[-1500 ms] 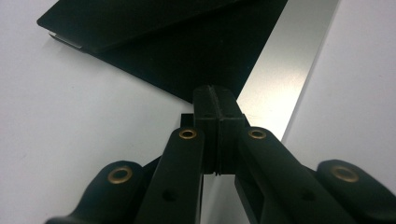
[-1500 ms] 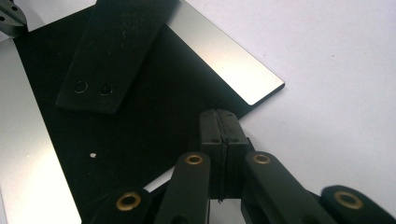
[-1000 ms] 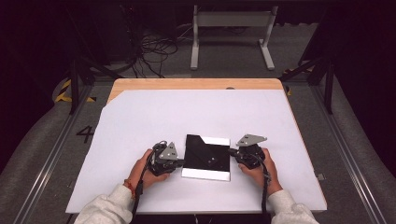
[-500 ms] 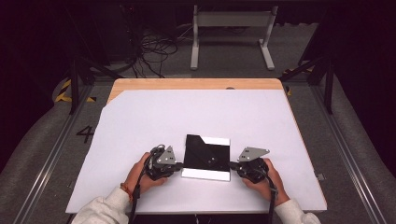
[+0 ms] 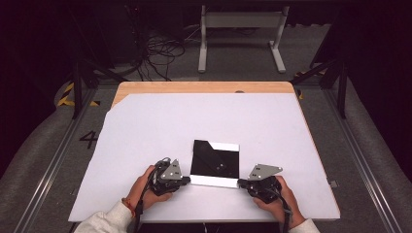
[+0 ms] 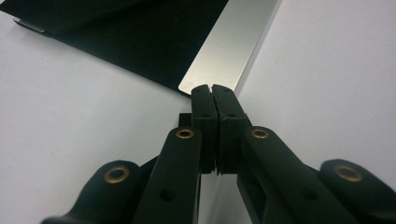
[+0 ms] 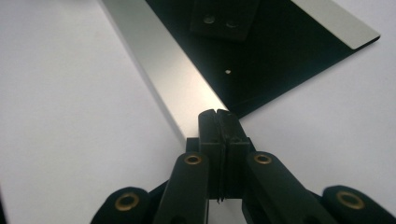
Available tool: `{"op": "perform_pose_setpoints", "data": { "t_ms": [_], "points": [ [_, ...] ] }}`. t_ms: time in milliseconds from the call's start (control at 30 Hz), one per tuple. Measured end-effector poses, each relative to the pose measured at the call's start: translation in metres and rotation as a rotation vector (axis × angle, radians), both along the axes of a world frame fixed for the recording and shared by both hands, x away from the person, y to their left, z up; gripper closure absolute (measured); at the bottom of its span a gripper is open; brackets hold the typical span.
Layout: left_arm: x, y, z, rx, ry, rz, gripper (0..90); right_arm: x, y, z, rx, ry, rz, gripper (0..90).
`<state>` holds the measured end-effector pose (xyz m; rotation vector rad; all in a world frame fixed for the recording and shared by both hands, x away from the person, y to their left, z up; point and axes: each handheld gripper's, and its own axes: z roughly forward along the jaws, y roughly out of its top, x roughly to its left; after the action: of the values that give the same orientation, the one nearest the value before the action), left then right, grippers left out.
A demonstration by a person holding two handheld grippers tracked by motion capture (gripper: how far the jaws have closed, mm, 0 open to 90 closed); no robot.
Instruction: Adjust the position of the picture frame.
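While pinched at its two near corners, black sheet lying flat near desk front edge; left gripper and right gripper clamped on silver border; fold apparently begun, lifting not yet done.

**Both grippers closed at the near corners of the black panel**

The left gripper sits at the near left corner of the black panel, its jaws pressed together with the tips at that corner. The left hand wraps it from behind, with the light sleeve running toward the person. The right gripper sits at the panel's near right corner, jaws likewise pressed together. The right hand grips its body. Both grippers point inward toward the panel's near edge.
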<state>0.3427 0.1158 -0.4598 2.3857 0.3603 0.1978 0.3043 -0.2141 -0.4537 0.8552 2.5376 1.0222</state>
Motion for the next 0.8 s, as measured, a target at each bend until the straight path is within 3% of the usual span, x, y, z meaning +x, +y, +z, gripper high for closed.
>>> {"op": "perform_pose_setpoints", "data": {
  "t_ms": [133, 233, 367, 567, 667, 800],
  "points": [
    [0.002, 0.001, -0.001, -0.020, 0.016, -0.001, 88.3, -0.006, 0.001, -0.001, 0.004, -0.007, -0.005, 88.8],
    [0.001, 0.000, -0.001, -0.012, 0.010, 0.004, 88.4, -0.011, 0.002, -0.002, 0.008, -0.017, 0.000, 89.6],
    [0.002, 0.000, -0.002, -0.023, 0.019, 0.000, 88.5, -0.016, 0.001, -0.002, 0.030, 0.007, -0.003, 89.4],
    [0.002, 0.000, -0.001, -0.015, 0.014, -0.001, 88.7, -0.018, 0.005, -0.005, 0.020, -0.039, -0.001, 90.0],
    [0.001, -0.001, 0.000, -0.004, 0.003, 0.000, 88.8, -0.019, 0.008, -0.005, -0.011, -0.071, 0.012, 90.0],
    [0.000, -0.002, -0.001, -0.008, -0.004, 0.004, 89.2, -0.019, 0.008, -0.005, -0.012, -0.078, 0.014, 90.0]
  ]
}}
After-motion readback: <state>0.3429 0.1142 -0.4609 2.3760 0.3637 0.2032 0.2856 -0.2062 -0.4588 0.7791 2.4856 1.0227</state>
